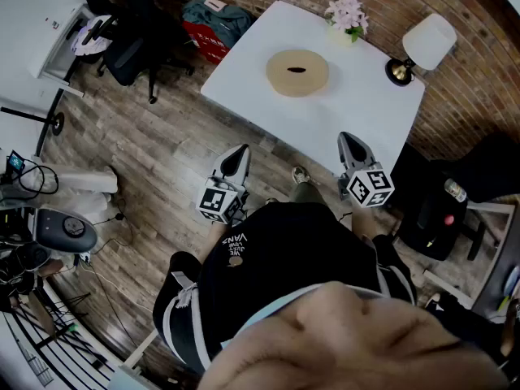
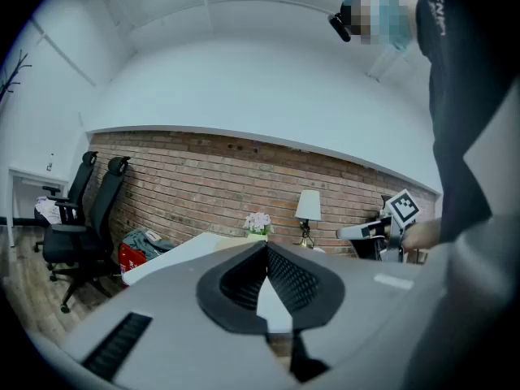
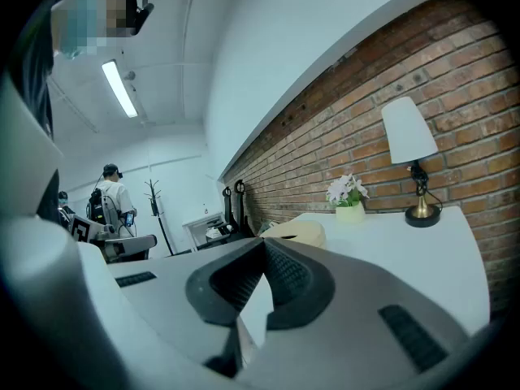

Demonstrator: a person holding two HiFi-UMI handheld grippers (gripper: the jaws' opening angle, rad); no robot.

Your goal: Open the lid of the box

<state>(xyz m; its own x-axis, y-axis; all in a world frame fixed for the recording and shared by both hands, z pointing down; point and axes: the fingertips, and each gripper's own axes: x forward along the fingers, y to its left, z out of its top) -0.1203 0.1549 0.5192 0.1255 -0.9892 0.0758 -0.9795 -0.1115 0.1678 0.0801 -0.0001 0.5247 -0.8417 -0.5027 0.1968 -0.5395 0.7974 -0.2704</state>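
A round tan box (image 1: 297,72) with a dark slot in its lid lies on the white table (image 1: 357,96). In the right gripper view the box (image 3: 296,232) shows just past the jaws. My left gripper (image 1: 242,149) and right gripper (image 1: 348,139) are held side by side over the floor, short of the table's near edge and well apart from the box. Both are shut with nothing between the jaws, as the left gripper (image 2: 266,245) and right gripper (image 3: 262,242) show in their own views. The left jaws hide most of the box in the left gripper view.
A pot of pink flowers (image 1: 348,16) and a white lamp (image 1: 424,45) stand at the table's far side by the brick wall. Office chairs (image 1: 134,39) and a red bag (image 1: 207,35) lie to the left. A black chair (image 1: 443,210) stands right. Another person (image 3: 114,197) stands far off.
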